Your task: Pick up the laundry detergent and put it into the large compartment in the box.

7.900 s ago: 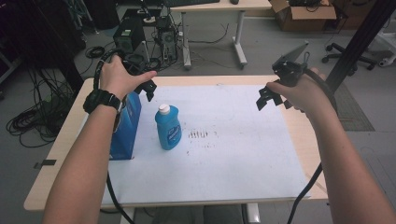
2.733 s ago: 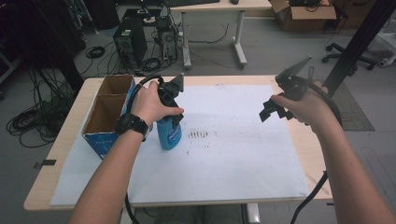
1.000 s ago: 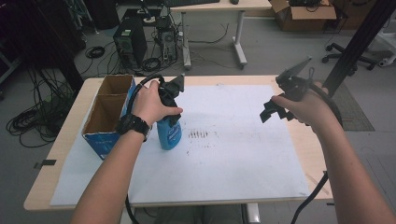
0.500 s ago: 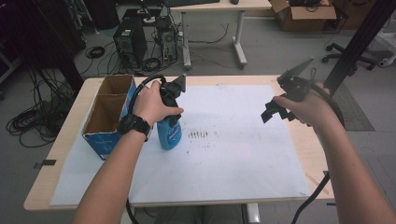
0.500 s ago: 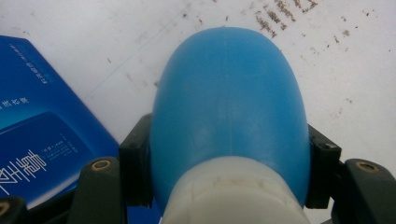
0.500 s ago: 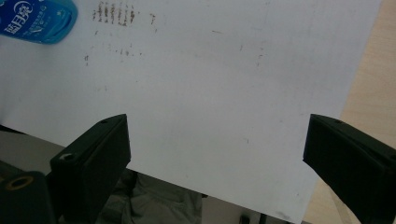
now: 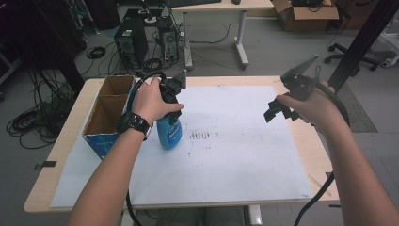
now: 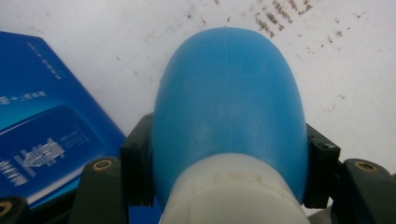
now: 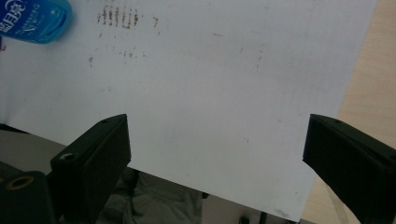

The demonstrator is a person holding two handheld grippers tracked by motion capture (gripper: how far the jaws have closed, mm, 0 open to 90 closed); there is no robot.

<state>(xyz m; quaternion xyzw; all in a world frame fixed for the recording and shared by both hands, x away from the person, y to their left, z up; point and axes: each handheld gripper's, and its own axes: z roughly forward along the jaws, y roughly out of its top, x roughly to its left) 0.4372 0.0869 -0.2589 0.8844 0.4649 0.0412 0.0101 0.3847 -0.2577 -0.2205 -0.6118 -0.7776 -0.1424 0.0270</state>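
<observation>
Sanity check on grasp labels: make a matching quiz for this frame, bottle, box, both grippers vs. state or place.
Things:
1. blue bottle
2. cardboard box
3. left gripper
4. right gripper

States:
A. open, nothing between its fingers
B. upright on the white sheet, clamped at the shoulder
C. at the table's left edge, top open
D. shut on the blue bottle

Pairs: 1-B, 2-C, 3-D, 4-A

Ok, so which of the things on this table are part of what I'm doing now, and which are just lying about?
In the job:
- blue bottle, standing upright on the white sheet
- left claw, shut on the bottle's shoulder
- blue cardboard box with two compartments, right beside the bottle; probably where it goes

Lying about:
- right claw, open, nothing between its jaws
- computer towers on the floor beyond the table
</observation>
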